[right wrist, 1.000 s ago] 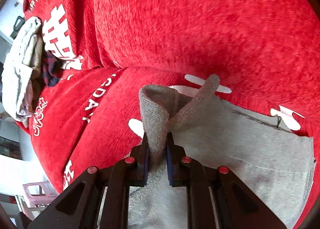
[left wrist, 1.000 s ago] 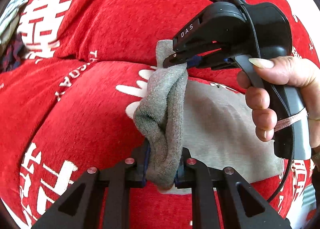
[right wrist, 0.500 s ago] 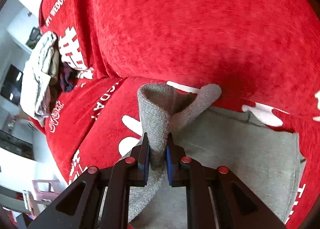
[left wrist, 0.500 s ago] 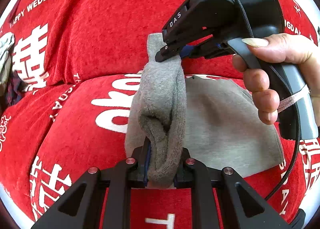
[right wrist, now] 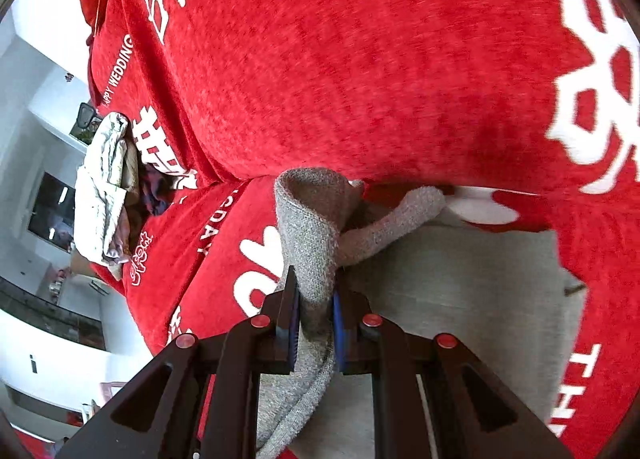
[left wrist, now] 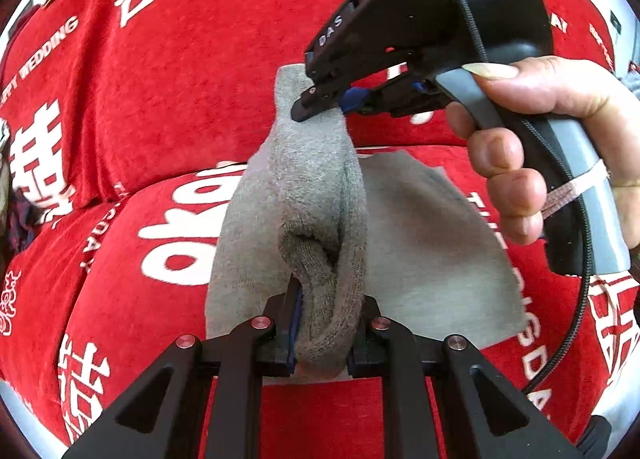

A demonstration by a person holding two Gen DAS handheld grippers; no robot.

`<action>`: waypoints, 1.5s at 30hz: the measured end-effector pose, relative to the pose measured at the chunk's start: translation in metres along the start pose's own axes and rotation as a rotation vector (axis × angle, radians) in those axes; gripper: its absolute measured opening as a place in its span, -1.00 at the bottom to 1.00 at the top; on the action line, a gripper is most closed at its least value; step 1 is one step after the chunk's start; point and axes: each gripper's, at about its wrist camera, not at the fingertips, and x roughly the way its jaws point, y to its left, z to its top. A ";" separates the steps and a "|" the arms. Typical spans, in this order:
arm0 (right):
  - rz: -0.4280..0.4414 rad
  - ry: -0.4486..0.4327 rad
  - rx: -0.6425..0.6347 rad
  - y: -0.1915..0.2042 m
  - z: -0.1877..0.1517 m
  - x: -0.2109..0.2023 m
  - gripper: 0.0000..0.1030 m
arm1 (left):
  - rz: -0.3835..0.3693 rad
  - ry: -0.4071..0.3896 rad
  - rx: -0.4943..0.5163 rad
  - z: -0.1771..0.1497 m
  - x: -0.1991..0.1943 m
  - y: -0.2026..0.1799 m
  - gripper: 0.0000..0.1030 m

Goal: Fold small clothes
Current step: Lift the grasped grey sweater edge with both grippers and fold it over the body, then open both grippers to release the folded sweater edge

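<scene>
Grey garment (left wrist: pixel 432 243) on red sofa (left wrist: pixel 192 107)

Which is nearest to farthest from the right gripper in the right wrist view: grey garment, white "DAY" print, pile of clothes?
1. Grey garment, clamped between the right gripper jaws.
2. "DAY" print, just left on the red cover.
3. Pile of clothes, far left.

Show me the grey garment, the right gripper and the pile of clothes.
grey garment (left wrist: pixel 432 243), left wrist view, flat part lying on the red cover.
right gripper (left wrist: pixel 320 107), left wrist view, fingertips pinching the garment's edge.
pile of clothes (right wrist: pixel 102 195), right wrist view, pale cloth at the left.
</scene>
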 end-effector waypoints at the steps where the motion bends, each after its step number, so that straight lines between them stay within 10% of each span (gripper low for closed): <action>1: 0.003 -0.004 0.003 -0.004 -0.001 -0.004 -0.71 | -0.003 0.003 0.011 0.001 0.000 -0.007 -0.66; 38: 0.080 -0.074 0.251 -0.165 -0.063 -0.037 -0.59 | 0.059 0.099 0.281 -0.017 0.052 -0.134 -0.64; 39: 0.067 -0.074 0.256 -0.164 -0.063 -0.038 -0.59 | 0.051 0.104 0.275 -0.016 0.051 -0.133 -0.56; 42: 0.031 -0.079 0.260 -0.159 -0.065 -0.052 -0.42 | -0.040 0.108 0.234 -0.013 0.041 -0.121 0.48; 45: 0.003 -0.131 0.231 -0.148 -0.067 -0.077 -0.39 | -0.064 0.036 0.219 -0.013 0.015 -0.113 0.60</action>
